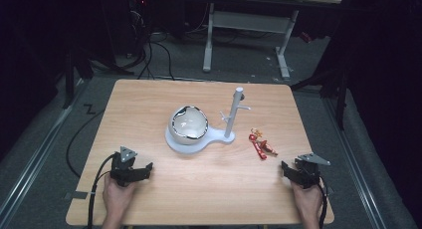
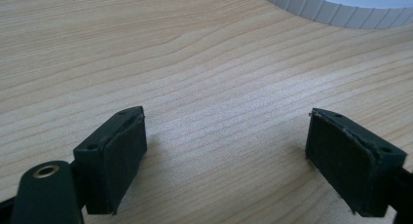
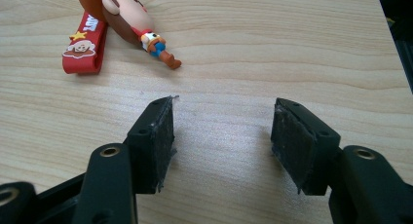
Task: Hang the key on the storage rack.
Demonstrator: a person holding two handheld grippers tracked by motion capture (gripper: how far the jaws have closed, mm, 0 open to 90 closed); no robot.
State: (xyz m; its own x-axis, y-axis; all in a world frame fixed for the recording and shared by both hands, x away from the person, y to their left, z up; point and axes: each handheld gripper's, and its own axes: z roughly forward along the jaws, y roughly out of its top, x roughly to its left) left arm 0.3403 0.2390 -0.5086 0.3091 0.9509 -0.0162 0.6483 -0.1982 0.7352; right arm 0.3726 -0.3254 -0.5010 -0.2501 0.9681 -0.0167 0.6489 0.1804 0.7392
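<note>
Red strap (image 3: 85, 41) lettering reads clearly beyond the right claw (image 3: 221, 136).

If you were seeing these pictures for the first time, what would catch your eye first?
The white stand with its bowl sits mid-table, its post upright on the right. Just right of it lies a red keychain figure, ahead of the open right gripper. The left gripper rests open at the near left.

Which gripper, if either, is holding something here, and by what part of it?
Neither. The left gripper and the right gripper both stand open over bare table; the keychain figure lies untouched ahead of the right one.
</note>
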